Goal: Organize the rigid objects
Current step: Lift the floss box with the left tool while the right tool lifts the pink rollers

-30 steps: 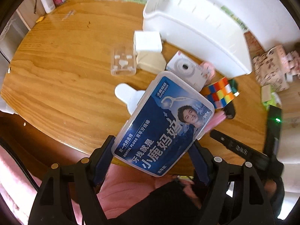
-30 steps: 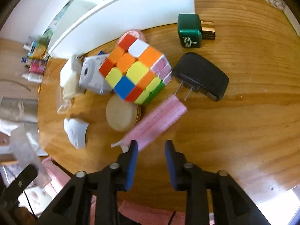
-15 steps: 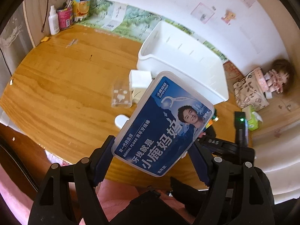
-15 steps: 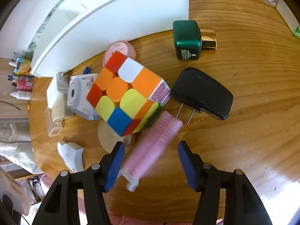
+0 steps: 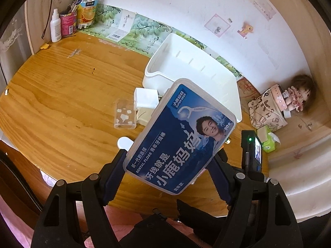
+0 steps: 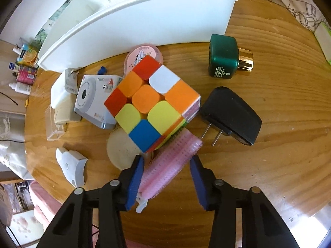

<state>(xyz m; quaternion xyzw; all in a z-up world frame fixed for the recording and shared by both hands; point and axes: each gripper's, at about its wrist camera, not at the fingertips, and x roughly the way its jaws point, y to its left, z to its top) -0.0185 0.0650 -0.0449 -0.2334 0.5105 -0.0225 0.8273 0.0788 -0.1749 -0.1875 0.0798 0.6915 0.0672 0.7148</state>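
A: How far along?
B: Bin (image 5: 157, 76) at upper centre looks empty. Left gripper (image 5: 167, 177) pinches the floss box (image 5: 180, 136); right gripper (image 6: 166, 180) is spread around the roller (image 6: 165, 165).
A: Left?
B: Cube (image 6: 153, 107), charger (image 6: 231, 115), more on the bench (image 6: 279, 155).

You are working at a round wooden table (image 5: 62, 95) with a glossy, strongly grained top. Beyond its far edge stands a white wall (image 5: 186, 6) with a few small stickers and paper notes; a strip of grape-patterned paper (image 5: 142, 29) runs along its base. At the far left, wood panelling (image 5: 39, 10) meets the wall. To the right, a doll (image 5: 298, 96) sits on a light wooden surface. Daylight glares off the tabletop.
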